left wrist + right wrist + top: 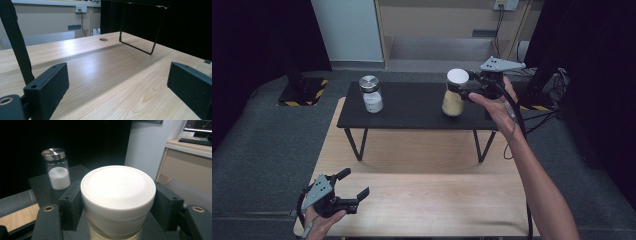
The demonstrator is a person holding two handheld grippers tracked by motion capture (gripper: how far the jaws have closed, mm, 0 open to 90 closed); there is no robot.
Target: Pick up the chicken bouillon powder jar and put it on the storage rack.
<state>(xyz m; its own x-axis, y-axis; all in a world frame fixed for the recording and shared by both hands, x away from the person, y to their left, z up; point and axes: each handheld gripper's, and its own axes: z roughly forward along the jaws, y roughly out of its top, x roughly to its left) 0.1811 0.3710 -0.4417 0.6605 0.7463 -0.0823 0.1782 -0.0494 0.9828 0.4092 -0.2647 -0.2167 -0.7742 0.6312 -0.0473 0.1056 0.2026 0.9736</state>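
Seen from above, a person works at a light wooden table [422, 195] that carries a low black shelf [412, 107] on thin metal legs along its far side. The right hand [497, 105] reaches out over the shelf's right end, holding the right gripper [468, 86], which is clamped around the neck of a jar [454, 95] just under its white lid [457, 76]. The jar is glass with a pale yellowish filling; whether its base rests on the shelf or hangs just above it cannot be told from this angle. In the right gripper view the white lid [118, 187] sits large and close, with a black jaw pressed against each side of it and the glass below. Farther off in that view, on the shelf's other end, stands a second jar [56, 171] with a silver lid and white powder in its lower half; from above, this second jar [371, 95] is well apart from the held one. The left hand [319, 220] rests at the near left corner of the table, and the left gripper [357, 187] lies low over the wood with its jaws spread wide and nothing between them. The left gripper view looks along bare tabletop [112, 75] between its two parted black jaws, toward one of the shelf's wire legs [140, 30].
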